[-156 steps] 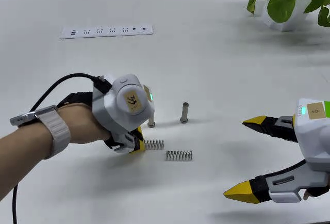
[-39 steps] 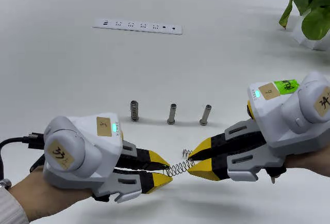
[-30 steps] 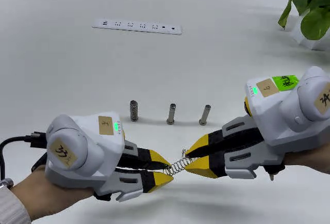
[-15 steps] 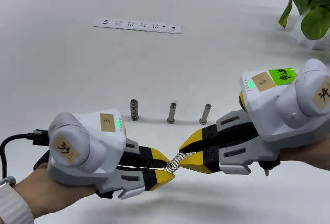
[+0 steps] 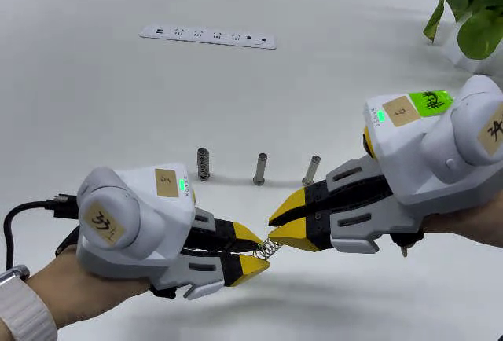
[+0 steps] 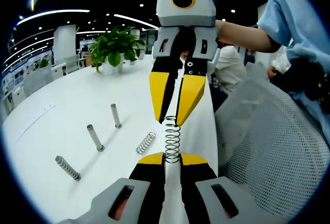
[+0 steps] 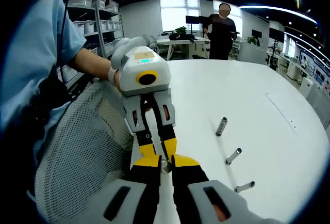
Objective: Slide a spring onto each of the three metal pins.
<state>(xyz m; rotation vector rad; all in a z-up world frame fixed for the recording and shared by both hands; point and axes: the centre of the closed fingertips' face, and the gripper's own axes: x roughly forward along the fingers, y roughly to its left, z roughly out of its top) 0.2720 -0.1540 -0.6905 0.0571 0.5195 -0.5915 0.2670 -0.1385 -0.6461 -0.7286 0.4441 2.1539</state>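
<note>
1. Looking down in the head view, we see the left gripper (image 5: 251, 251) and the right gripper (image 5: 281, 228) tip to tip above the white table (image 5: 118, 121), on the person's side of the pins.
2. Left gripper: jaws clenched on one end of the held spring (image 6: 172, 140). In the left gripper view the coil rises from between its yellow tips.
3. Right gripper: jaws pinched on the other end of the same coil. In the right gripper view we see that end sitting between its yellow tips.
4. The held spring is off the table and spans the short gap between the two sets of tips.
5. Three pins stand in a row beyond the grippers. The left pin (image 5: 203, 177) has a fitted spring (image 5: 203, 162) around it. The middle pin (image 5: 260, 168) and right pin (image 5: 311, 170) are bare.
6. A loose spring (image 6: 146, 142) lies flat on the table near the bare pins, touching neither.
7. A power strip (image 5: 208, 37) lies at the far side of the table, well apart from the pins. A potted plant (image 5: 471, 3) sits at the far right.
8. In the right gripper view we note a mesh chair back (image 7: 77, 152) beside the table and a person (image 7: 223, 25) standing far off.
</note>
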